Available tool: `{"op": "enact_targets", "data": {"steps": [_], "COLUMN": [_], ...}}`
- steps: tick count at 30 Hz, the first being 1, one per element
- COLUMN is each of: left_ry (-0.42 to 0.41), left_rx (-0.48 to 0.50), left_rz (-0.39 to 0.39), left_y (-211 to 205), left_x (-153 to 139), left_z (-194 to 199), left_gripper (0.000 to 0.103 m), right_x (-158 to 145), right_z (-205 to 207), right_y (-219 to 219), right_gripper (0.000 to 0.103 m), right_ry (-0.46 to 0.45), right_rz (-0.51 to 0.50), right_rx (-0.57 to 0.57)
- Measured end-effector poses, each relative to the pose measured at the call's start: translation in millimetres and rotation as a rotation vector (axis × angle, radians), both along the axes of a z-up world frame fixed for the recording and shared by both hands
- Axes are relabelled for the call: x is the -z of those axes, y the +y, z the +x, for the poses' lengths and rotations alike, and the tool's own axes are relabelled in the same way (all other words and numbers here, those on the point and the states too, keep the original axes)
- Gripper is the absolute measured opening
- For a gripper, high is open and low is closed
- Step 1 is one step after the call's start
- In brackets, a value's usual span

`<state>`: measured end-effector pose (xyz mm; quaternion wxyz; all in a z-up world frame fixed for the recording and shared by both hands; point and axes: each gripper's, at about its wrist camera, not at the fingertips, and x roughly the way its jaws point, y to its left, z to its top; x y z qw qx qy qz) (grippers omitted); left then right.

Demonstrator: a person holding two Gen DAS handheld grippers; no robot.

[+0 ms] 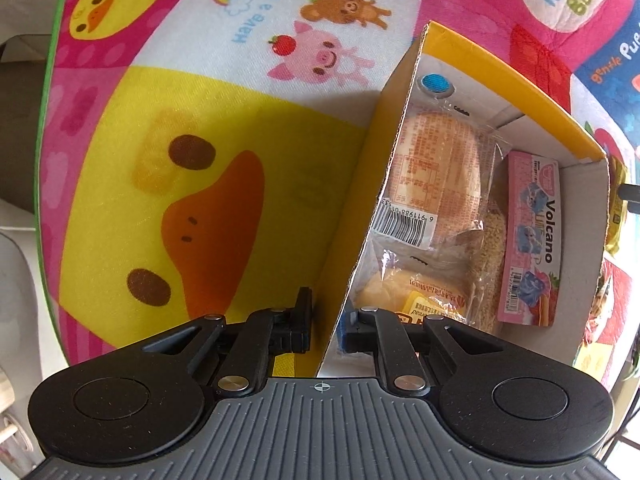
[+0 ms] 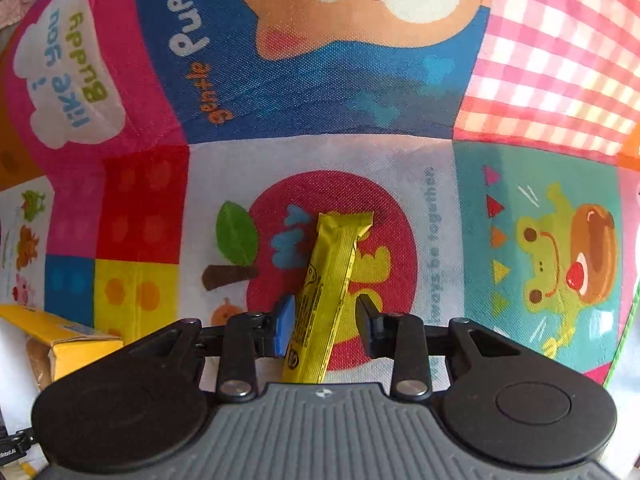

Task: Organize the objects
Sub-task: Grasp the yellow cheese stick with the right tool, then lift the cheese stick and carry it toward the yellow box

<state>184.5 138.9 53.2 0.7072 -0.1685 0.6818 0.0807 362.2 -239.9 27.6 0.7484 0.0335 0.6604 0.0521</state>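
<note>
yellow sachet (image 2: 325, 296) lies on the cartoon mat (image 2: 320, 152), between the right gripper (image 2: 325, 322) pads, jaws spread, not pinching. looks light, crinkly, floppy; mid-length seems best. its near end is hidden. left gripper (image 1: 326, 322) straddles the yellow box (image 1: 360, 184) wall; clamped or not, can't tell.

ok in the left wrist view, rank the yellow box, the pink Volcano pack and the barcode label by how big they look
1. yellow box, clearly largest; it holds the others.
2. pink Volcano pack.
3. barcode label, smallest.
The label lies nearer the camera, but the gap in size looks plain.
</note>
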Motion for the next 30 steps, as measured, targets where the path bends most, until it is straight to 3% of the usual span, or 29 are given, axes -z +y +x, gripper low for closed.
{"op": "enact_targets", "data": {"steps": [8, 12, 16, 22, 30], "left_ry": [0.022, 0.013, -0.026, -0.056, -0.063], "left_rx": [-0.027, -0.049, 0.004, 0.065, 0.153], "left_rz": [-0.007, -0.055, -0.071, -0.088, -0.098], "left_y": [-6.4, -10.0, -19.5, -18.4, -29.5], "left_x": [2.3, 4.7, -0.2, -3.8, -8.0], "left_z": [-1.7, 4.0, 13.9, 7.5, 3.5], "left_gripper": [0.013, 0.013, 0.014, 0.012, 0.012], "right_x": [11.0, -7.1, -35.3, -79.2, -108.9], "right_z": [-4.7, -15.1, -33.7, -86.4, -199.6], "right_y": [18.7, 10.1, 0.2, -6.4, 28.1], "right_gripper": [0.025, 0.024, 0.023, 0.023, 0.018], "right_ry": [0.038, 0.014, -0.018, -0.030, 0.021], "right_rz": [-0.015, 0.009, 0.060, 0.125, 0.135], "right_rx": [-0.111, -0.092, -0.065, -0.003, 0.009]}}
